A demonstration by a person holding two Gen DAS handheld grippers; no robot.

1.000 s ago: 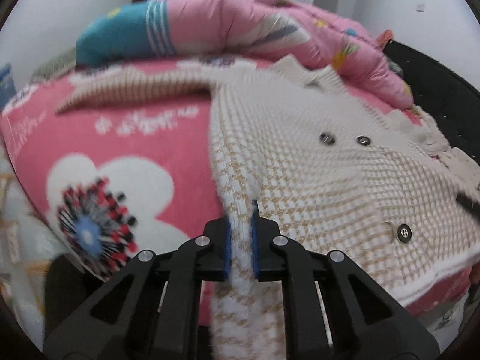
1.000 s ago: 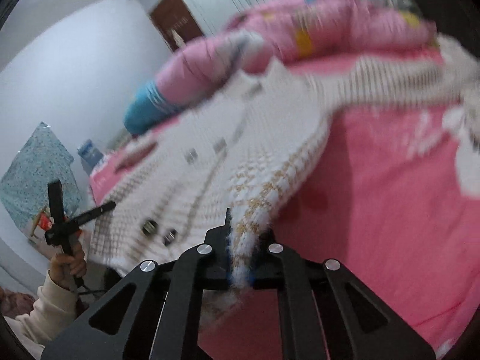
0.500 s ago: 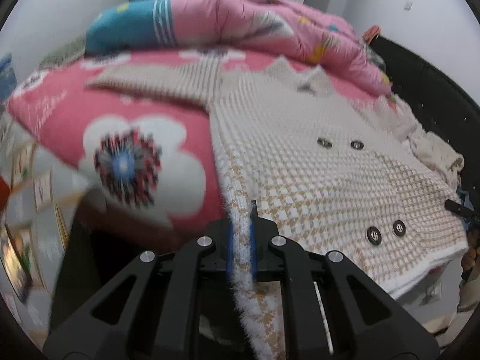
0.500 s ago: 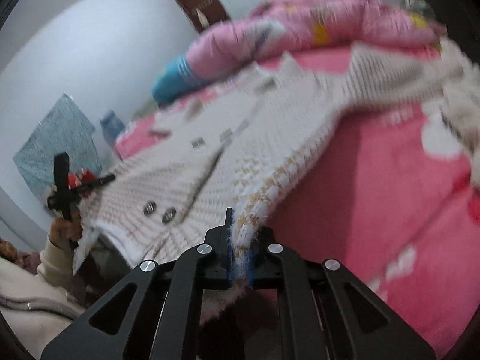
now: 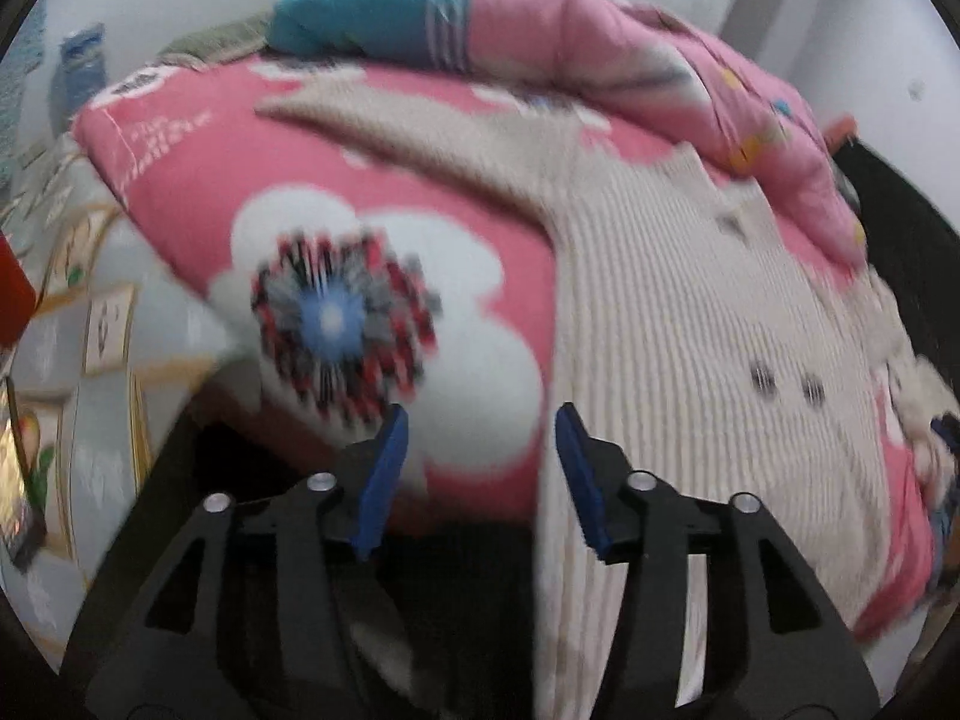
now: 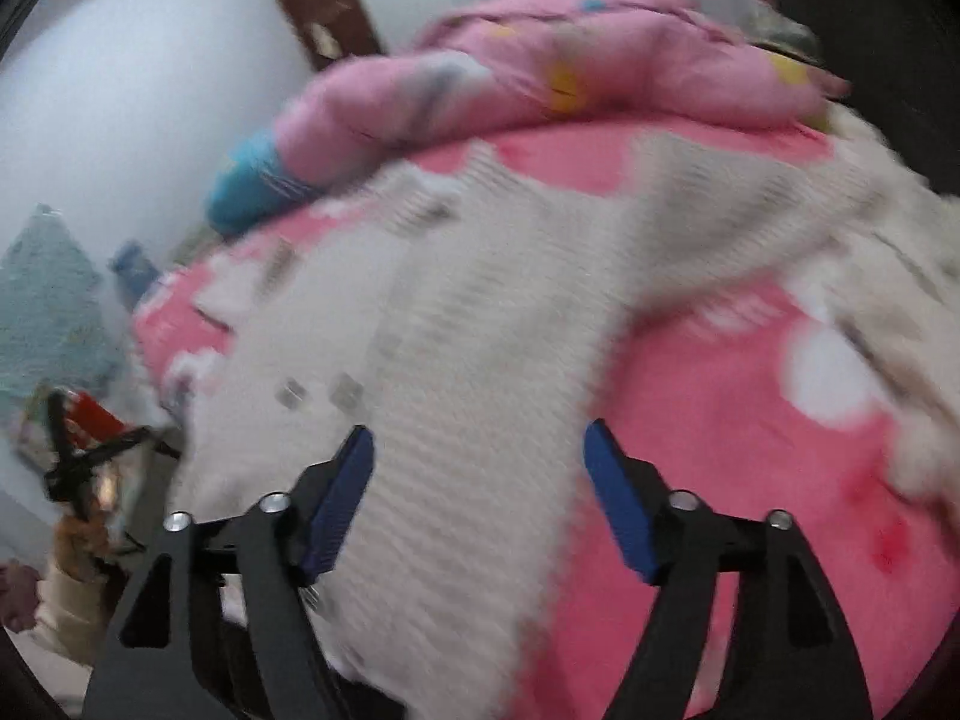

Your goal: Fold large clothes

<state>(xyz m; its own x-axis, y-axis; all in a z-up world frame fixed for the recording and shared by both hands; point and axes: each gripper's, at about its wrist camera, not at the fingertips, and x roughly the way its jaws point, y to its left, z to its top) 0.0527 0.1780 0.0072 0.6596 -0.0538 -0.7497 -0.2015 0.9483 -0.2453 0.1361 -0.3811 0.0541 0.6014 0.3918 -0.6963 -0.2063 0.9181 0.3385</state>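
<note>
Left gripper: jaws just opened, spread, nothing pinched; cardigan edge beside right pad, free.
Right gripper: jaws just opened, spread wide; knit lies between pads, not pressed.
Risk: hem overhangs bed edge; released cloth likely slides off, dragged by own weight. Loose knit may snag pad on withdrawal.
Cardigan: cream-tan knit, buttoned, spread flat on pink floral bed, sleeves out, below rolled quilt.
</note>
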